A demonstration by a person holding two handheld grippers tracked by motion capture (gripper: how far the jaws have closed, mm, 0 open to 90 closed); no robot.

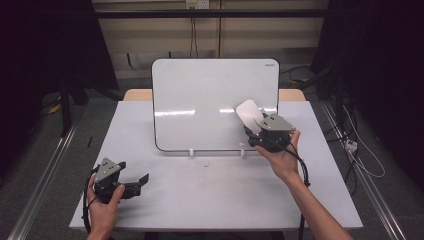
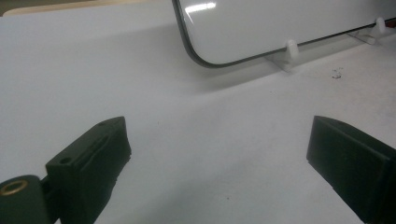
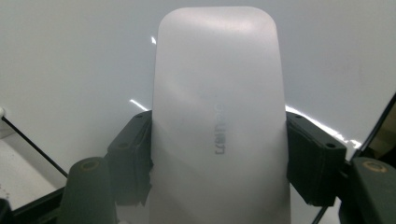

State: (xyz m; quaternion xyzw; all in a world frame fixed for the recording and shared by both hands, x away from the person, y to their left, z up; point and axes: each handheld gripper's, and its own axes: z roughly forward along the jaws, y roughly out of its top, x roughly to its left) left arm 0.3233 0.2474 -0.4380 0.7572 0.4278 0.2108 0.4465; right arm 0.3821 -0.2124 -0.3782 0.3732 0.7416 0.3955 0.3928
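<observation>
A whiteboard (image 1: 200,100) stands upright on small white feet at the back of the white table (image 1: 210,200). My right gripper (image 1: 256,131) is shut on a flat white eraser (image 1: 249,115), held up against the lower right part of the board. In the right gripper view the eraser (image 3: 217,121) sits squeezed between both jaws, its rounded end against the board surface (image 3: 70,56). My left gripper (image 1: 141,181) rests low at the table's front left, open with nothing between its jaws. The left gripper (image 2: 217,154) looks toward the board's lower left corner (image 2: 205,56).
A white board foot (image 2: 289,51) and a few dark specks (image 2: 336,72) lie on the table in front of the board. Dark curtains and cables surround the table. Metal rails run along the floor on both sides.
</observation>
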